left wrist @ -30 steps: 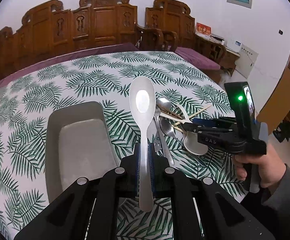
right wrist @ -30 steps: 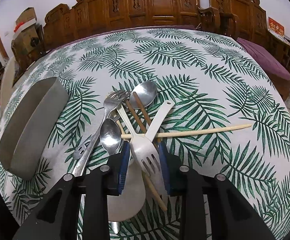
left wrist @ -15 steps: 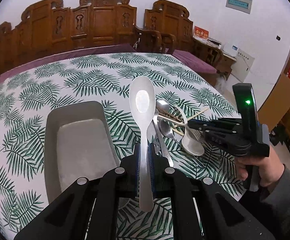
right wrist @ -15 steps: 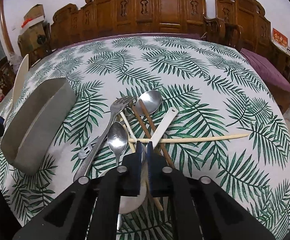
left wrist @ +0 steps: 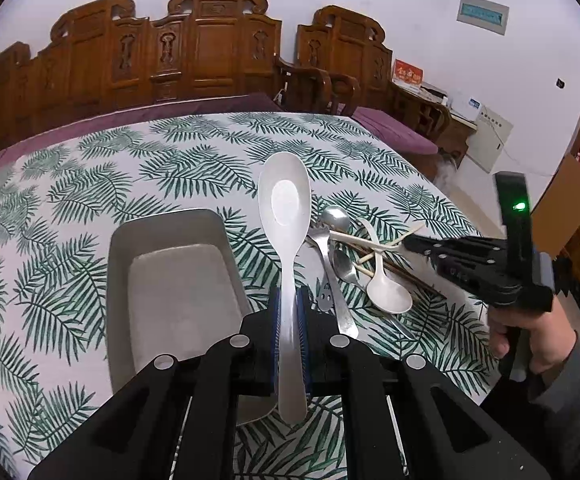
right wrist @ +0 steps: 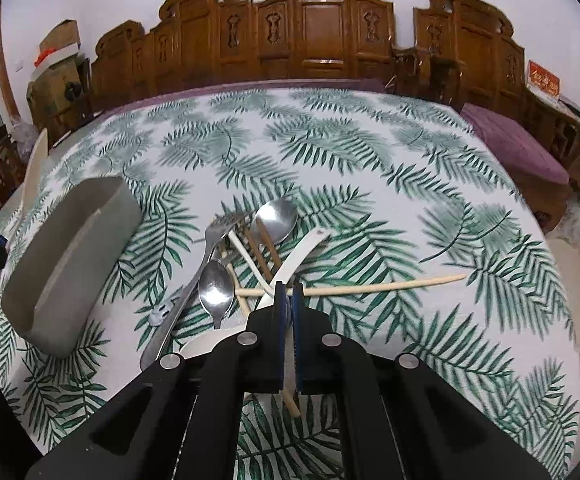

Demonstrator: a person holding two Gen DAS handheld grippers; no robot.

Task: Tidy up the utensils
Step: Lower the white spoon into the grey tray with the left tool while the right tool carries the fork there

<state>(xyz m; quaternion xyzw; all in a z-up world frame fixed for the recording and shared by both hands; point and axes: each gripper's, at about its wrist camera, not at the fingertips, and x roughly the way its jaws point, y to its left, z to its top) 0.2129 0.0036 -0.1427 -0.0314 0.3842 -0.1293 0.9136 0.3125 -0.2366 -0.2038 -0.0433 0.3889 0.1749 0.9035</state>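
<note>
Utensils (right wrist: pixel 230 276) lie piled on the tabletop (right wrist: pixel 369 168) beside the grey tray (left wrist: pixel 178 280); with our left gripper (left wrist: pixel 288 312) clamping the white rice paddle (left wrist: pixel 286 216) and our right gripper (right wrist: pixel 288 300) pinching the white fork (right wrist: pixel 290 264), we should lift straight to avoid dragging neighbours.

White rice paddle (left wrist: pixel 284 216) raised beside grey tray (left wrist: pixel 178 280); remaining utensils (right wrist: pixel 246 256) lie heaped alongside.

Grey tray (left wrist: pixel 174 276) interior bare, open from above. Leaf-print tablecloth (right wrist: pixel 369 168) free beyond and right of utensil pile (right wrist: pixel 246 264). Pile crowds strip just right of tray; 1 pale chopstick (right wrist: pixel 373 287) juts out rightward. Carved wooden chairs (right wrist: pixel 321 40) wall far edge.
</note>
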